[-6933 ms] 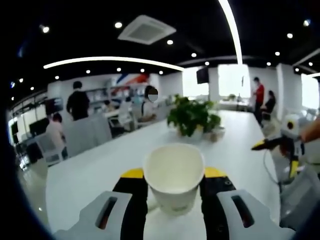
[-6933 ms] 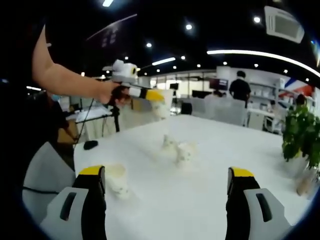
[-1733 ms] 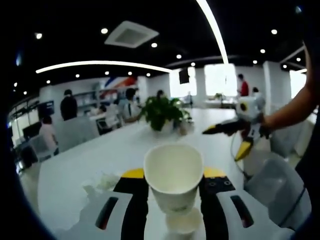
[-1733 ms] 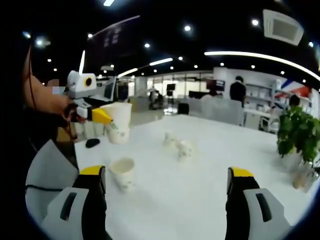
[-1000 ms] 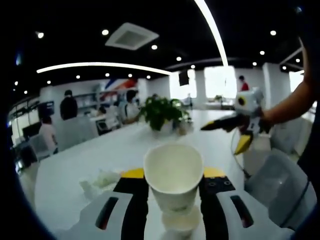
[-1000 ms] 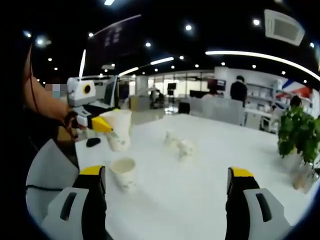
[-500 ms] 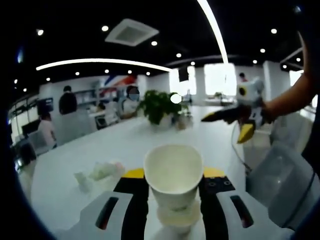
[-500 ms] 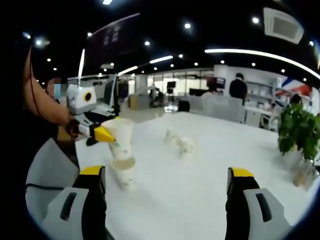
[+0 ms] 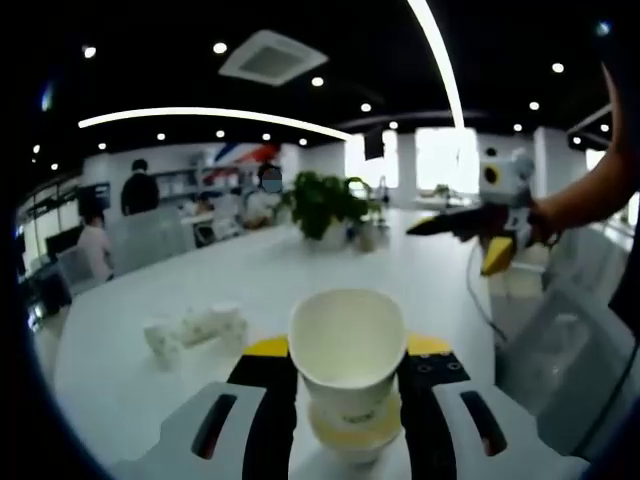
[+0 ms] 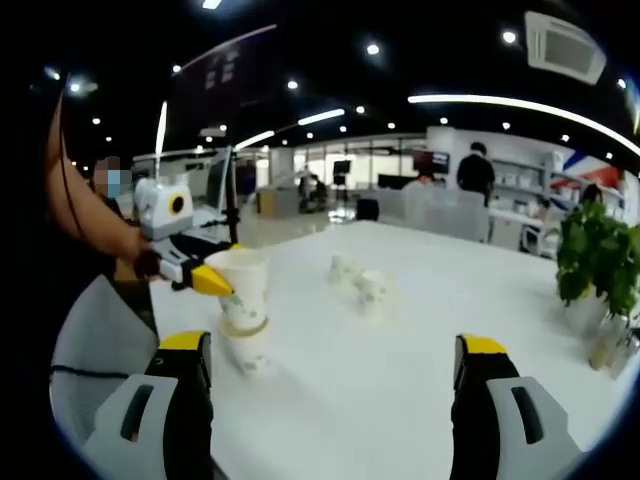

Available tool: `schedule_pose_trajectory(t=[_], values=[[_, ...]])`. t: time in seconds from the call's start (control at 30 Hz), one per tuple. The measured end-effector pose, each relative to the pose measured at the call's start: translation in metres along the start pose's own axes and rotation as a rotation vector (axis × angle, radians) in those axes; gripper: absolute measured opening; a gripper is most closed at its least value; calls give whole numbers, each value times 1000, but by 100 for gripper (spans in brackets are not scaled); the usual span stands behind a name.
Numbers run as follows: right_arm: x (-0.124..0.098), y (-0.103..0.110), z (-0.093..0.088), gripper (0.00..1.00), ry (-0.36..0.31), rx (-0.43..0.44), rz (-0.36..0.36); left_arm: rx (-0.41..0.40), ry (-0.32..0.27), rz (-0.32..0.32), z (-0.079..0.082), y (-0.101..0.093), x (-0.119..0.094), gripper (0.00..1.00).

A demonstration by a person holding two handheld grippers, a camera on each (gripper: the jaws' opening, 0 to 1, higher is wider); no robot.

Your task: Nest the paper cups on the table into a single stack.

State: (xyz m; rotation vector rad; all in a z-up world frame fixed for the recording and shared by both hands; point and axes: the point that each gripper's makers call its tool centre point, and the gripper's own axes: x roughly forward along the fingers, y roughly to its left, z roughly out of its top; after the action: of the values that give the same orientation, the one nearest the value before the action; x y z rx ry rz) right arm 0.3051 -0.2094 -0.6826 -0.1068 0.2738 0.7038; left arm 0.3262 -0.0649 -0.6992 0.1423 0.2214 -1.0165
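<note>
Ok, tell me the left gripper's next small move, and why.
Probably press straight down, then let go. The left gripper is shut on the upper cup, whose base sits only partly inside the lower cup on the table.

held cup point(image 9: 347, 345): white paper, upright, mouth open, clamped between left tool point(image 9: 345, 395) jaws | lower cup point(image 9: 352, 438): white, upright on white counter point(image 10: 400, 330), held cup's base sunk partly into its mouth | loose cups point(image 9: 195, 327): small white cluster lying tipped on counter, well apart from the pair
</note>
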Motion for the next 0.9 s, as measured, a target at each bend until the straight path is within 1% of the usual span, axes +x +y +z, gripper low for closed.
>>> schedule_pose_trajectory(t=[0.1,0.17,0.33,0.57,0.9], values=[[0,-1,0,99,0,1,1,-9,-1,1,-2,-1,0,37],[1,-1,-1,99,2,4,2,-8,8,-1,-7,-1,2,37],[3,1,-1,99,3,3,8,-8,22,-6,-12,-3,5,38],[4,-1,-2,99,3,4,8,-19,54,-10,-27,-6,7,38],[5,3,-1,99,4,0,15,-35,90,-6,-44,-5,9,38]])
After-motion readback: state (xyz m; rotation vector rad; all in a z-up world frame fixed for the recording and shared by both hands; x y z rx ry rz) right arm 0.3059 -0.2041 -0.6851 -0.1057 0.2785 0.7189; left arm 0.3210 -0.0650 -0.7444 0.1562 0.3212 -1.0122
